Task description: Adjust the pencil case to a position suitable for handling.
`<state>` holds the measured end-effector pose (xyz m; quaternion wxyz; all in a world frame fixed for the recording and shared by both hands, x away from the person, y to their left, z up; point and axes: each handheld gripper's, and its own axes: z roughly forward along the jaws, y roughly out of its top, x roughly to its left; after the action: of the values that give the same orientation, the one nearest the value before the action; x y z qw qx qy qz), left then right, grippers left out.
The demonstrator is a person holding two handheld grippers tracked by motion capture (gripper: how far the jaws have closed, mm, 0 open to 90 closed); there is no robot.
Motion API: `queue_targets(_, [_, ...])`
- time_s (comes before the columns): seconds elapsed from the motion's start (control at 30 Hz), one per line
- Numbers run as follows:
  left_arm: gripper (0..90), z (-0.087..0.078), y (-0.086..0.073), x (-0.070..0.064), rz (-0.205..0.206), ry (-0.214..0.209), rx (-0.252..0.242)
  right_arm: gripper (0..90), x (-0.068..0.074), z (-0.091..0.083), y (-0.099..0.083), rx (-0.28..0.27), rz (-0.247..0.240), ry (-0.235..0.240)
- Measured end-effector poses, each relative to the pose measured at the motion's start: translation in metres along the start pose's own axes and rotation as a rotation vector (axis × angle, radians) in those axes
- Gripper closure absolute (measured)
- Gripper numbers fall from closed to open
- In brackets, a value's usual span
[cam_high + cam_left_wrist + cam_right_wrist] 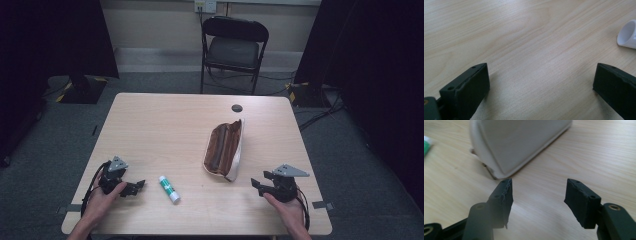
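Wooden table (165, 125): a white-capped green glue stick (169, 189) is seen lying flat beside an open brown pouch (224, 150). Left gripper (138, 186) and right gripper (257, 184) are held wide open, nothing gripped.

Black folding chair (234, 50) beyond wooden table (165, 130); grey carpet (65, 130)

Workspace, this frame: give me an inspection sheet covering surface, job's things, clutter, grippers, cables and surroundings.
Surface: light wooden table, dark round grommet near far edge.
Job's things: green-and-white glue stick lying flat; open pencil case, brown inside, apart from it.
Clutter: nothing seen.
Grippers: left gripper and right gripper open, holding nothing, low over the table.
Cables: one trails from each gripper.
Surroundings: black folding chair, grey carpet, dark curtains.
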<state>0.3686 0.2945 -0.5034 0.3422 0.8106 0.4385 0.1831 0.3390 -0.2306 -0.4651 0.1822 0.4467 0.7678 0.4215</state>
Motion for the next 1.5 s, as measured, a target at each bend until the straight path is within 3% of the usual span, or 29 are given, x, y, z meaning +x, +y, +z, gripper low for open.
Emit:
queue_targets(0.3, [0.3, 0.0, 0.0, 0.0, 0.0, -0.001, 0.0, 32.2, 0.028, 0.001, 0.006, 0.009, -0.042, 0.081])
queue_targets(0.43, [0.3, 0.0, 0.0, 0.0, 0.0, -0.001, 0.0, 23.3, 0.039, 0.004, 0.011, 0.0, -0.057, 0.094])
queue_targets(0.63, [0.2, 0.0, 0.0, 0.0, 0.002, -0.001, 0.002, 19.2, 0.05, 0.011, 0.02, 0.025, -0.077, 0.127])
queue_targets(0.87, [0.0, 0.001, 0.001, 0.001, 0.008, -0.005, 0.003, 18.7, 0.059, 0.023, 0.036, 0.005, -0.094, 0.121])
queue_targets(1.1, [0.0, 0.002, 0.002, 0.001, 0.006, -0.005, 0.003, 20.1, 0.061, 0.048, 0.043, 0.021, -0.098, 0.086])
queue_targets(1.27, [0.0, 0.002, 0.002, 0.001, 0.006, -0.006, 0.004, 25.5, 0.057, 0.056, 0.041, 0.033, -0.077, 0.051])
queue_targets(1.43, [0.0, 0.002, 0.002, 0.001, 0.006, -0.006, 0.004, 38.7, 0.051, 0.054, 0.039, 0.028, -0.065, 0.031])
queue_targets(1.5, [0.0, 0.002, 0.002, 0.001, 0.006, -0.006, 0.004, 43.7, 0.048, 0.053, 0.038, 0.035, -0.052, 0.046])
